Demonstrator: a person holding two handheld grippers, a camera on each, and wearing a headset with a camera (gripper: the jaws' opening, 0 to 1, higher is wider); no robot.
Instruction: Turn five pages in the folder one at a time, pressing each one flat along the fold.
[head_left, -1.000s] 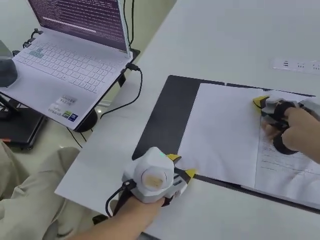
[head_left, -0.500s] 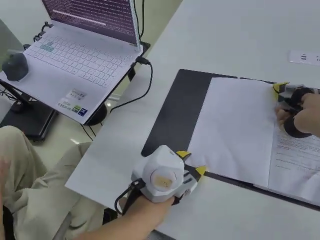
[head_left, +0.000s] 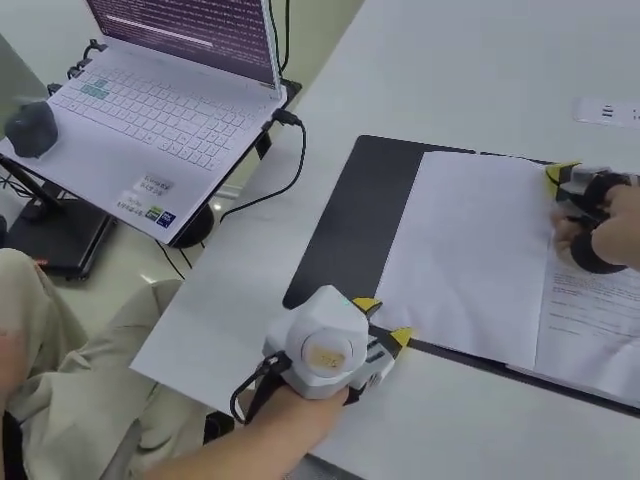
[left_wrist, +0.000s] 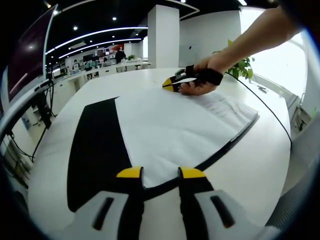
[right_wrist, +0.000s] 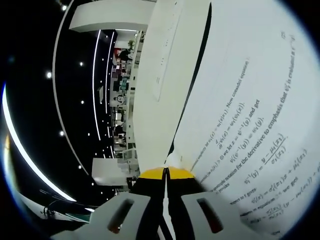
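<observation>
Saw folder (head_left: 345, 225) lying open on white table (head_left: 470, 70): black inner cover bare at left, blank turned page (head_left: 465, 250) lying over its right part, printed page (head_left: 590, 320) further right. My left gripper (head_left: 384, 322) sat at folder's near edge, jaws apart, dark edge running between yellow tips. My right gripper (head_left: 562, 178) was at far end of fold, jaws together, tips against printed page; couldn't tell whether paper was pinched. Laptop (head_left: 150, 110) stood beyond table's left edge.
</observation>
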